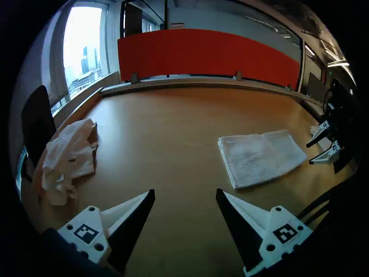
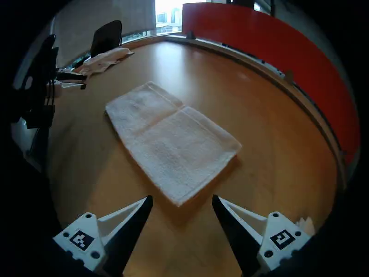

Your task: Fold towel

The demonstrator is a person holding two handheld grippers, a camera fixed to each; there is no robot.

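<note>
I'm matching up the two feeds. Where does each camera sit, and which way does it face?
Left gripper view: rides the left gripper, facing across the table toward the red divider; own open fingers below, towel right.
Right gripper view: rides the right gripper, aimed down at the towel; own open fingers below.
Shared: towel, divider, crumpled cloths, and each other's gripper.

The left gripper (image 1: 184, 191) is held low over the table (image 1: 184, 124), level and pointing forward, its two fingers spread wide apart with nothing between them. The right gripper (image 2: 181, 197) is spread just as wide and empty. In the left gripper view it sits toward the table's right edge, fingers pointing inward.
</note>
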